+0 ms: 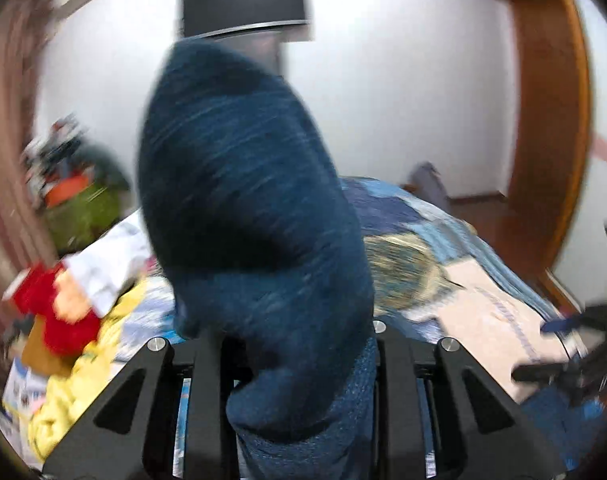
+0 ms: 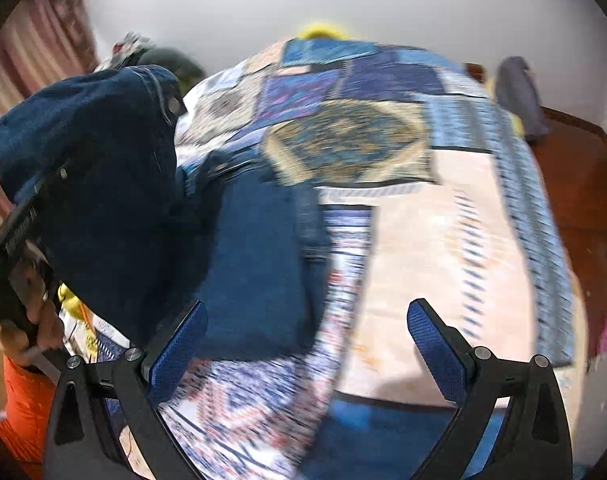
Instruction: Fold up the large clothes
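Blue garment [image 1: 255,208]: heavy denim-looking cloth, prob jeans, mostly lifted off the bed w/ one part on the patchwork quilt [image 2: 443,240]. In the left wrist view a fat bunch of it rises straight out of the left gripper [image 1: 299,384], jaws clenched on the fabric, cloth bulging up and blocking most of the view. Everything's smeared w/ motion blur, so seams and edges can't be read there.

Right wrist view: right gripper [image 2: 307,344] is released, jaws wide apart, nothing between the blue pads [image 2: 435,352], hanging above the quilt. The garment's lower section [image 2: 263,264] lies on the quilt just ahead of the left pad; the rest hangs up and left, toward where the other gripper's black frame and a person's hand [image 2: 39,324] show at the frame edge.

Step in hand, as I read it: carry/shake the piece out so it can be laid flat before the first fold. Early in the task, no fold visible yet.

To do it well:
- Left grip holds a thick wad, not one edge. Better to lay it down and re-pinch at a waistband or hem corner.
- Bring the right gripper onto the matching corner so the cloth hangs between both, not from one point.
- Drop it onto the open middle of the quilt, away from the yellow and red clothes pile [image 1: 71,344] on the left side of the bed.
- Slow down before setting it down; heavy cloth swings and may land twisted.
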The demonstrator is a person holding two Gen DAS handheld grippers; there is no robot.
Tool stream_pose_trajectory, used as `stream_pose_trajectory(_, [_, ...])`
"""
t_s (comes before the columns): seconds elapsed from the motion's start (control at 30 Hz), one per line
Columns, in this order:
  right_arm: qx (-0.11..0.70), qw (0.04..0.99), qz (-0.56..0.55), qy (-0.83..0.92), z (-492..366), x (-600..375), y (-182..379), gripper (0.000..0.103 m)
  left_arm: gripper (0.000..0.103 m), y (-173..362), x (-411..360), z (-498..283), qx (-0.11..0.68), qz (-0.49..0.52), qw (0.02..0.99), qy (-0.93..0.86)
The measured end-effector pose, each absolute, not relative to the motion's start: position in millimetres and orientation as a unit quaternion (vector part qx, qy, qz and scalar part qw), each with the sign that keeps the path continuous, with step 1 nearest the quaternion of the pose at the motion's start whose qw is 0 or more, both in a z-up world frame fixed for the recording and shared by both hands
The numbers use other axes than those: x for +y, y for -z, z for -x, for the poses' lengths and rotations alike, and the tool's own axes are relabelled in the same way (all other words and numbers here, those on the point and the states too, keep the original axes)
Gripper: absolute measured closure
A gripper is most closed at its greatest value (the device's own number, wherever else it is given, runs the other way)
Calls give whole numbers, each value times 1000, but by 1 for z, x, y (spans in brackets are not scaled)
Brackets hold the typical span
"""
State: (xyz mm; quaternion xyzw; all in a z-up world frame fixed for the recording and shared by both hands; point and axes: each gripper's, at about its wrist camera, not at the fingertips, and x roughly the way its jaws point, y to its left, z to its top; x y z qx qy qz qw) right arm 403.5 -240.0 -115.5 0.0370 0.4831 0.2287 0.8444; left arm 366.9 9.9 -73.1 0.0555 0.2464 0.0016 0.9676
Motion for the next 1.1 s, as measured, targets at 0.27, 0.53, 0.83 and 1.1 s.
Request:
stream_pose_trajectory(0.27, [473,856,-95,-185,-390,-307,106,4,75,159,-70,-377,390,-138,903,117])
stream_pose_trajectory(0.53, [468,858,-88,-193,-384,-301,99,4,23,156,-62,-352,437,-76,875,196])
stream_pose_trajectory(0.83, [442,860,-63,-249,-383,-243,75,3,17,94,21,-324,397,-4,911,112])
stream_pose_trajectory(1.1, [472,836,-15,-280,-396,-182,105,3,10,140,75,-339,450,-9,891,52])
